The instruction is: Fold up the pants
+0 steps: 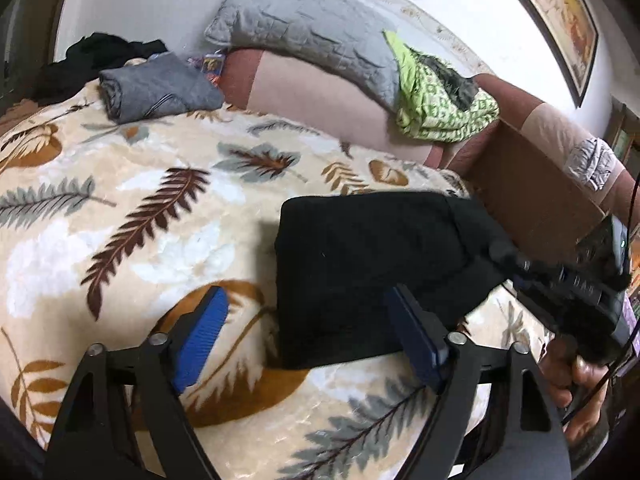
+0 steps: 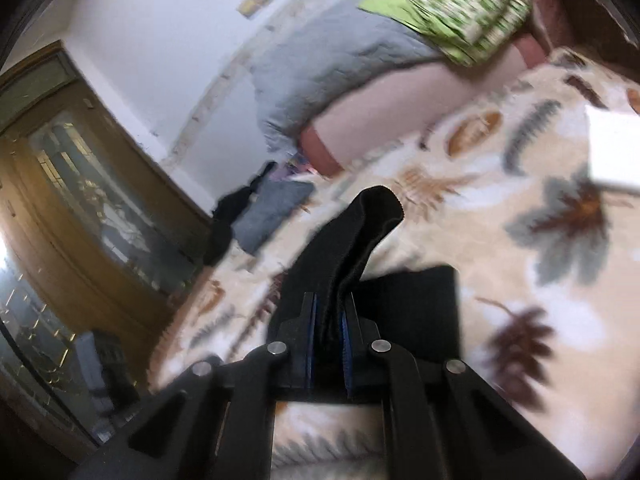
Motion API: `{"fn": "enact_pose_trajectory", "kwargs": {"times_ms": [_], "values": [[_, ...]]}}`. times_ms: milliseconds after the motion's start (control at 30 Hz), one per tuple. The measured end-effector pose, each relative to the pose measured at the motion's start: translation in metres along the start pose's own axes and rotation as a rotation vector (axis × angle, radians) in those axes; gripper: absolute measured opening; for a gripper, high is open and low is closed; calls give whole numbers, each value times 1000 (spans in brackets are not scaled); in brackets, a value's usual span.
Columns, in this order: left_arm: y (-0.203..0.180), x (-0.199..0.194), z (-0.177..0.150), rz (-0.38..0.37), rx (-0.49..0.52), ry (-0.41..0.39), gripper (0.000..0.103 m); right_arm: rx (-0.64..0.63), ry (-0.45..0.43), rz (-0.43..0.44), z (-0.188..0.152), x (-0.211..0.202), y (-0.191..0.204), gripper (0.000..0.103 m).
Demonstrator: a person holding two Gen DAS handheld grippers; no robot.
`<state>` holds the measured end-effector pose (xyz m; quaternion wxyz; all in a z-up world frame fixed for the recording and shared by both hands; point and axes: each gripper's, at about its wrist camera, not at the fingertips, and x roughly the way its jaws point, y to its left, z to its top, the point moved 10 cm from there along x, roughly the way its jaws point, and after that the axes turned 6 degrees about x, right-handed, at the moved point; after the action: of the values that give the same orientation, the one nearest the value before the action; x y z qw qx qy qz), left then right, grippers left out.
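Black pants [image 1: 360, 264] lie folded into a thick rectangle on the leaf-patterned blanket [image 1: 120, 200]. My left gripper [image 1: 308, 316] stands open just before their near edge, one blue pad [image 1: 200, 336] over bare blanket and the other by the fabric, nothing pinched. In the left wrist view the right gripper [image 1: 504, 252] comes in from the right, held by a hand, its tip on the pants' right corner. In the right wrist view my right gripper [image 2: 330, 316] is shut on a raised fold of the black pants [image 2: 360, 236], which stands up between the pads.
A folded grey garment [image 1: 156, 88] and a dark heap [image 1: 104, 52] lie at the far left. A grey quilted pillow [image 1: 304, 28] and a green patterned cloth [image 1: 440, 104] rest against the wall. A brown cardboard box [image 1: 532, 192] stands to the right. A wooden door [image 2: 80, 200] shows at the bed's side.
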<state>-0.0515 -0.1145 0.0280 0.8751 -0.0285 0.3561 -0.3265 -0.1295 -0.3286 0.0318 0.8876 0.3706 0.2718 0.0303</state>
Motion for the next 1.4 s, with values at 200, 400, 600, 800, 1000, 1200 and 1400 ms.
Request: {"fn": "enact_pose_trajectory", "kwargs": {"times_ms": [200, 400, 600, 800, 1000, 1200, 1400], "values": [[-21, 24, -1, -6, 50, 46, 83, 24, 91, -143, -21, 29, -40, 10], [-33, 39, 10, 0, 88, 55, 83, 14, 74, -157, -19, 22, -40, 10], [-29, 79, 3, 71, 122, 153, 83, -22, 121, -245, -28, 34, -54, 11], [-22, 95, -7, 118, 158, 170, 84, -127, 33, -338, -8, 15, -47, 26], [-21, 91, 2, 111, 141, 168, 84, -124, 4, -217, 15, 17, -16, 26], [-24, 89, 16, 134, 188, 134, 84, -203, 75, -217, 16, 61, -4, 26], [-17, 105, 13, 145, 181, 172, 84, -155, 120, -269, 14, 82, -34, 24]]}}
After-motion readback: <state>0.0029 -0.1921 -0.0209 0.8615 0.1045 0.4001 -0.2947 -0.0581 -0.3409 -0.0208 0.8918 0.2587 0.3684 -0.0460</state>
